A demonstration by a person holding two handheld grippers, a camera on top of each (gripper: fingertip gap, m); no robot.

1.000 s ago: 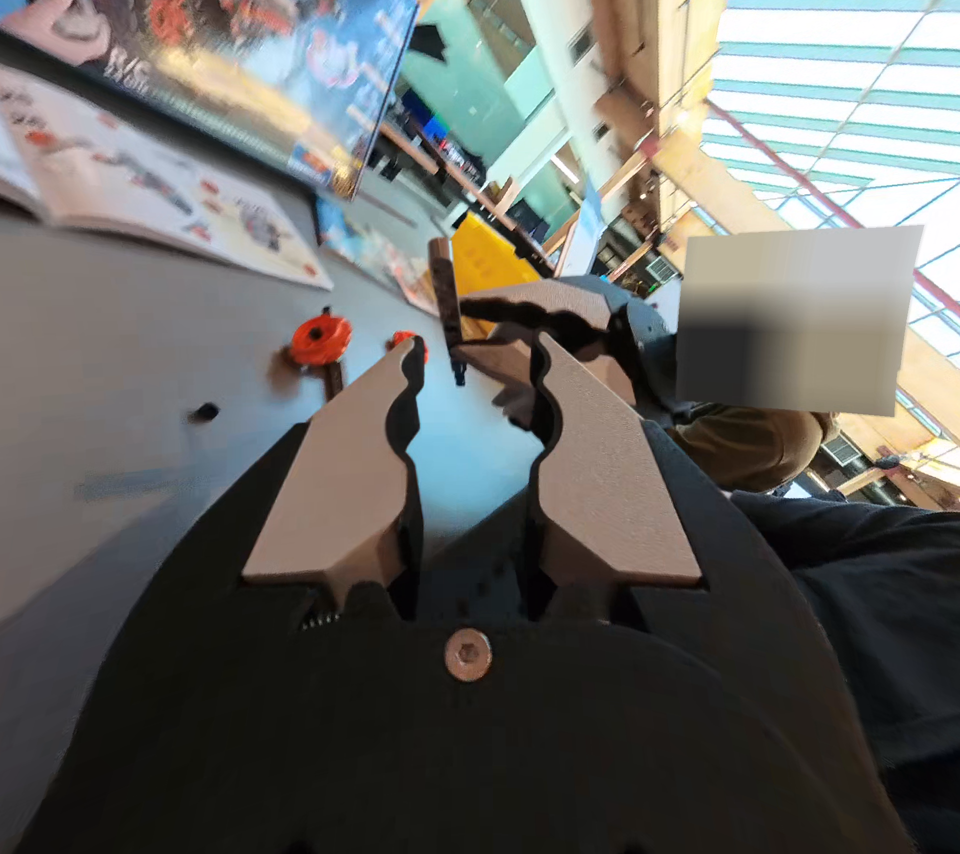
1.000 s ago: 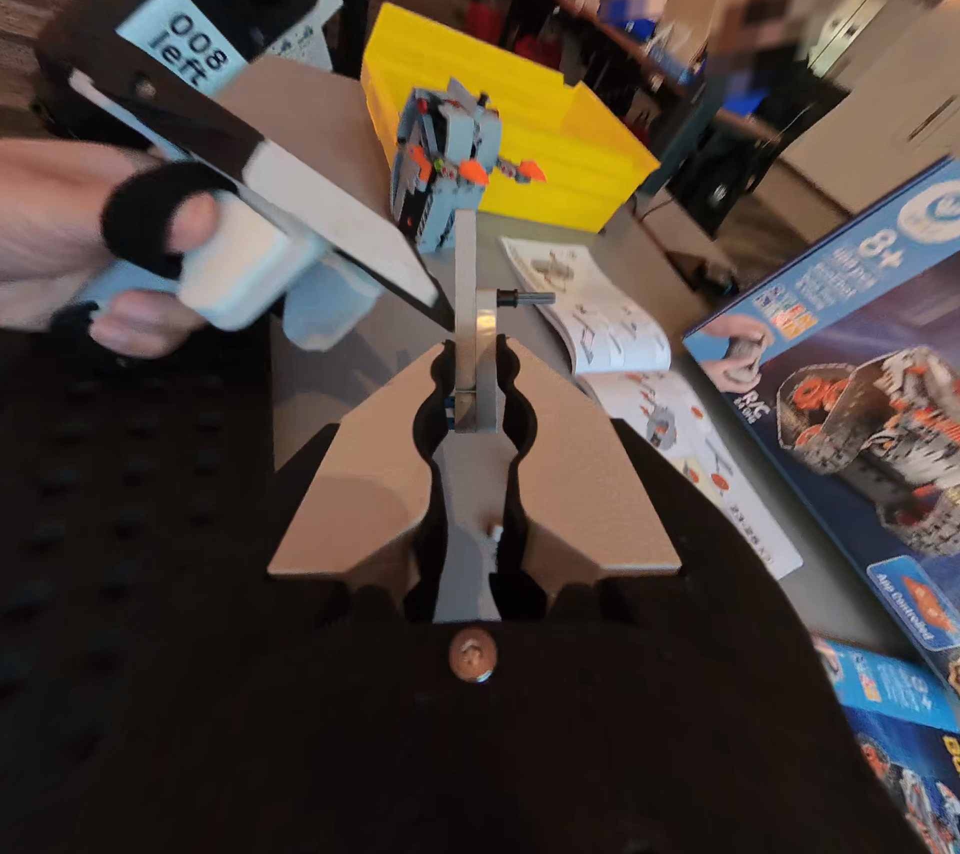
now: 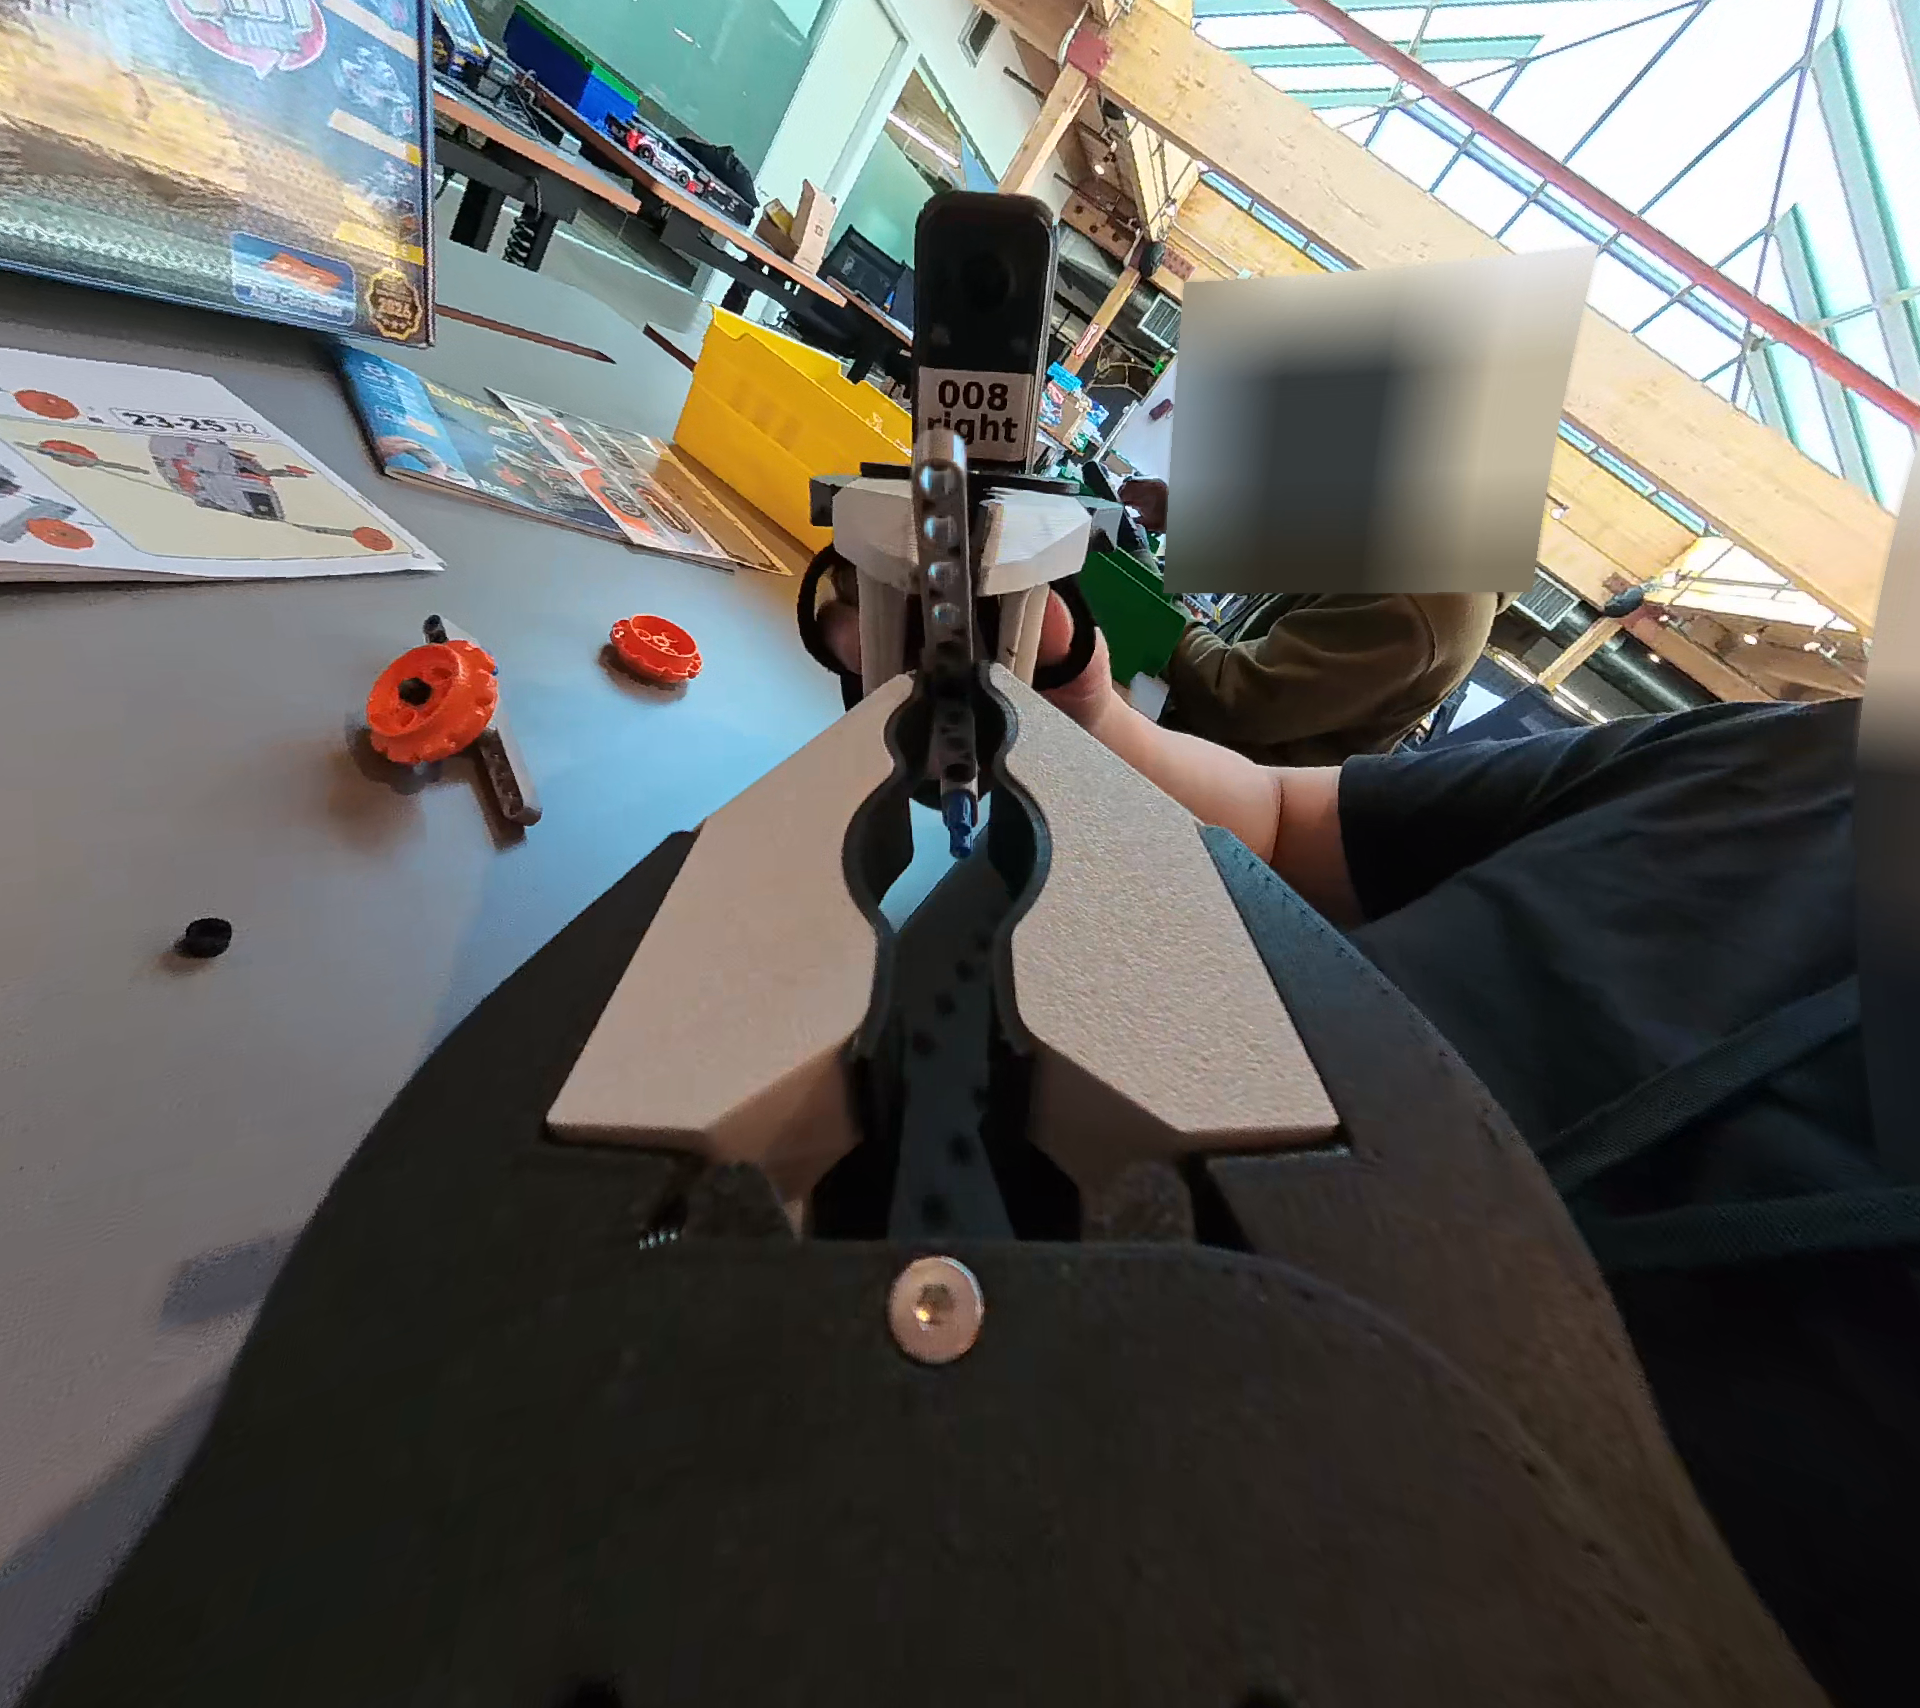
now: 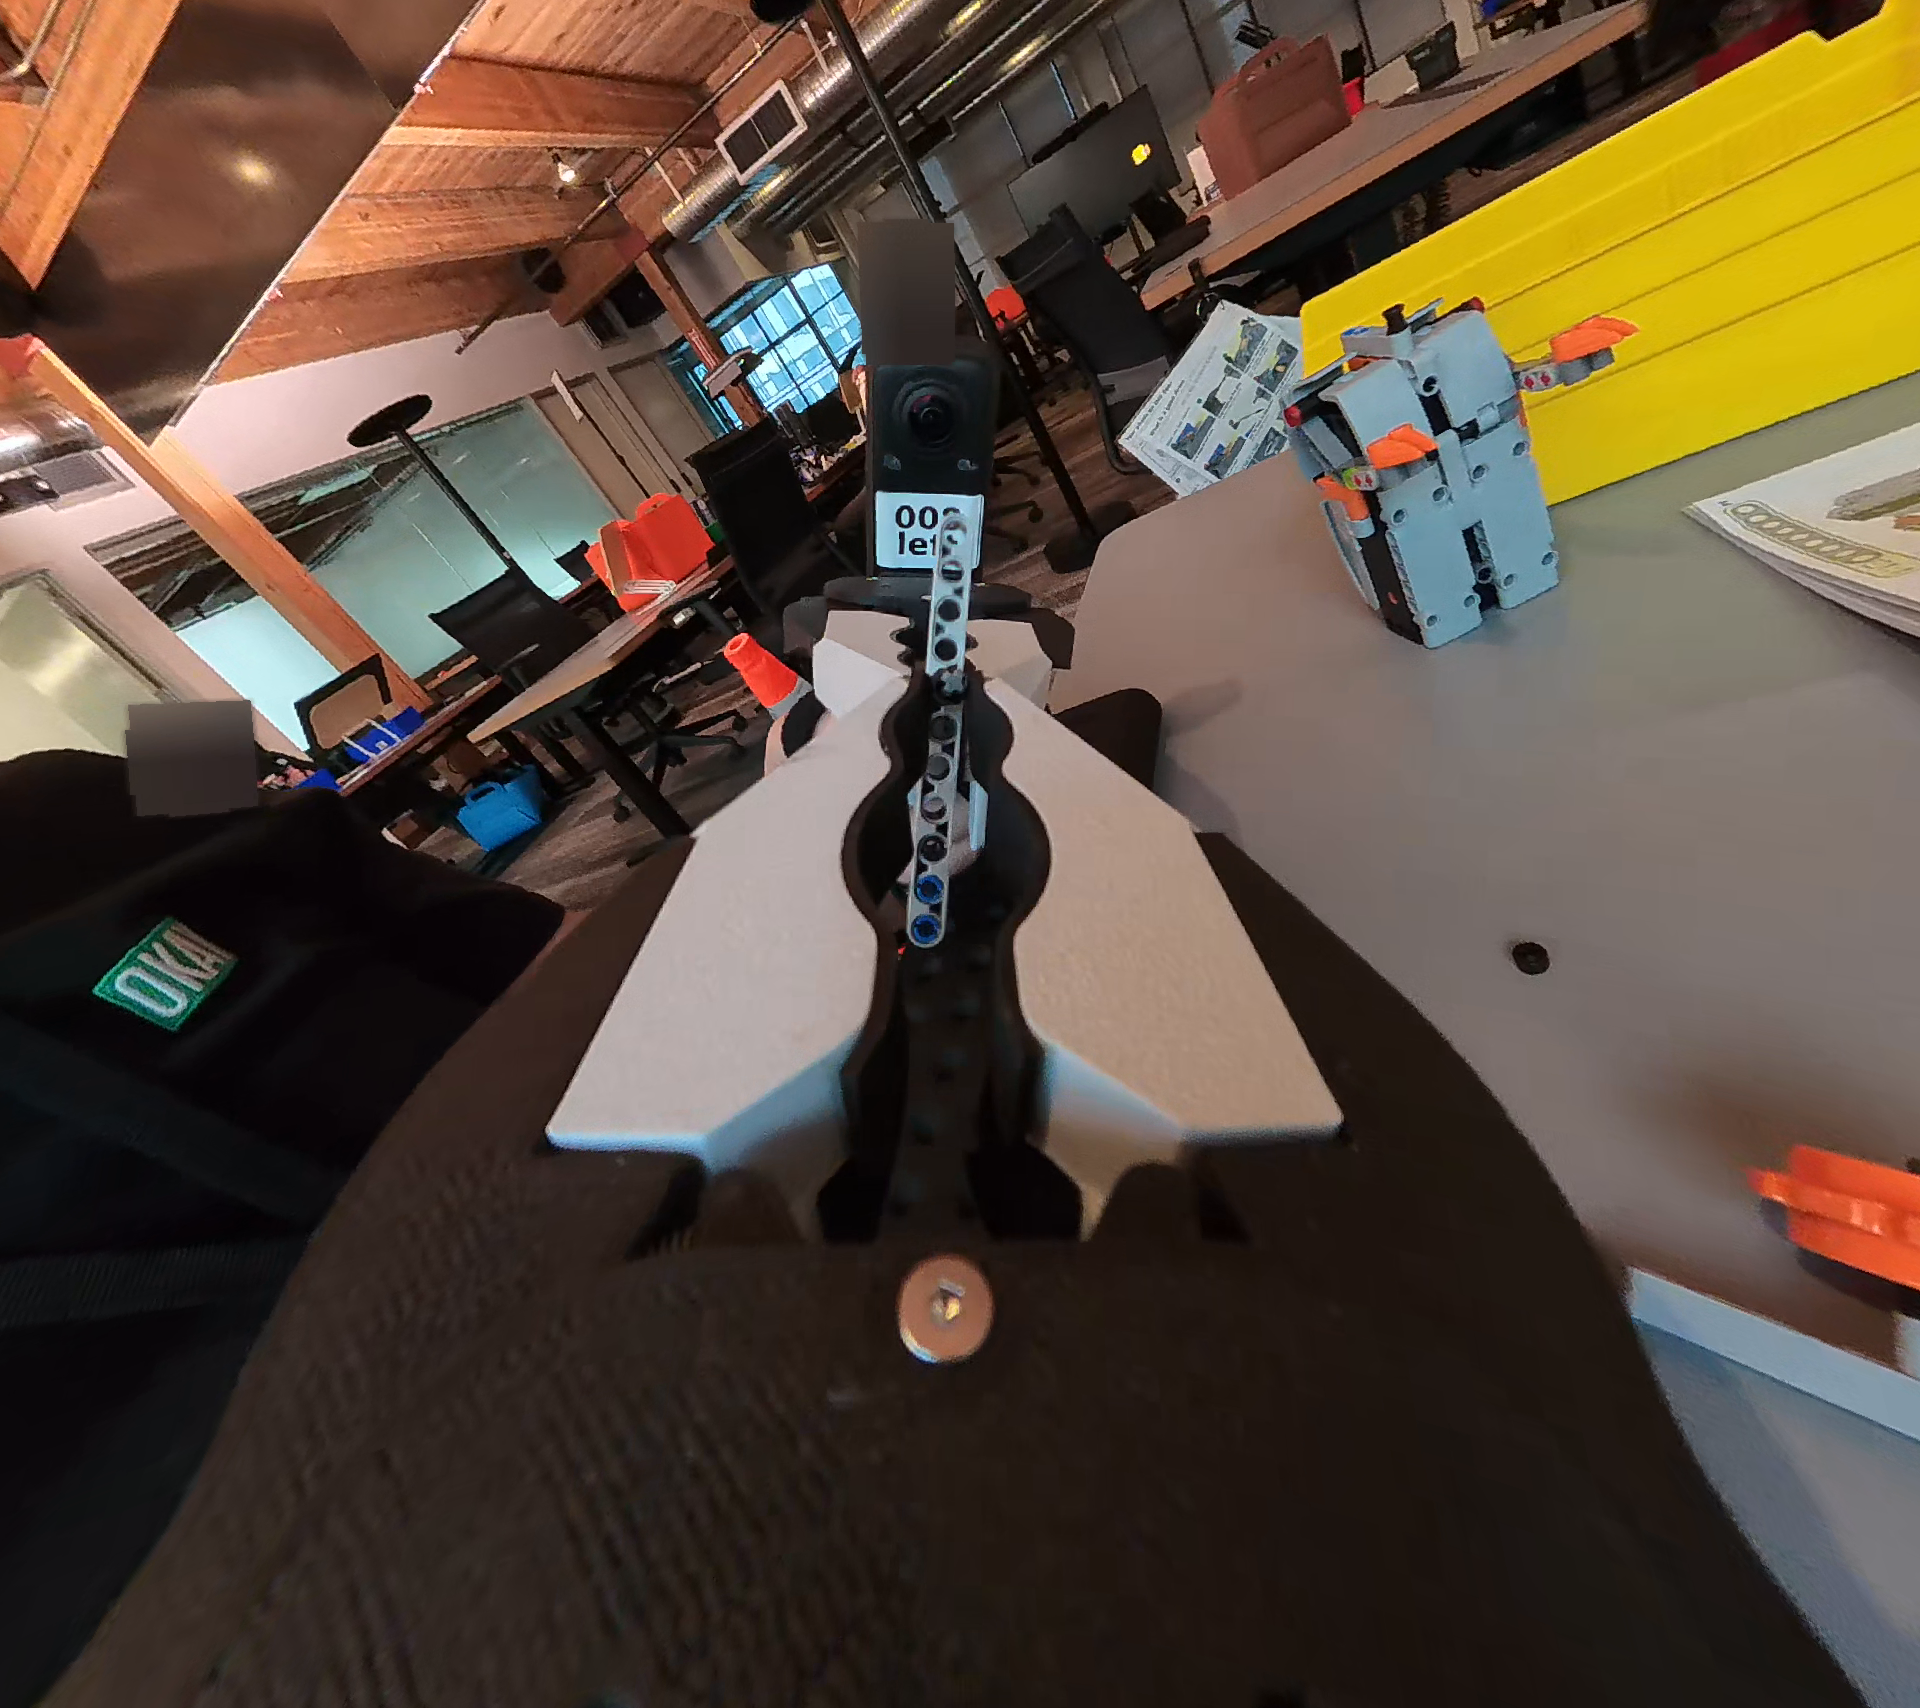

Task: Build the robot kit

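L gripper (image 3: pixel 948 702): jaws narrowed to a slit, clamped on a grey perforated beam (image 3: pixel 940 557), held upright clear of the table. R gripper (image 4: pixel 940 702): jaws likewise nearly closed on the same beam from the opposite side, so the two tips are seen nose to nose. A blue pin (image 3: pixel 960 822) is seen at the beam's lower end, between the L jaws.

Surface: grey table (image 3: pixel 260 1087). Nearby: orange wheel (image 3: pixel 431 702) pinned to a short beam, loose orange hub (image 3: pixel 655 648), small black bit (image 3: pixel 205 936). Further back: open instr. booklet (image 3: pixel 187 495), kit box (image 3: pixel 208 48) stood up, yellow bin (image 3: pixel 769 422). A part-built grey/orange model (image 4: pixel 1423 495) is stood near the bin.

Room: open workshop/office, timber beams, glazed roof, desks and chairs behind.
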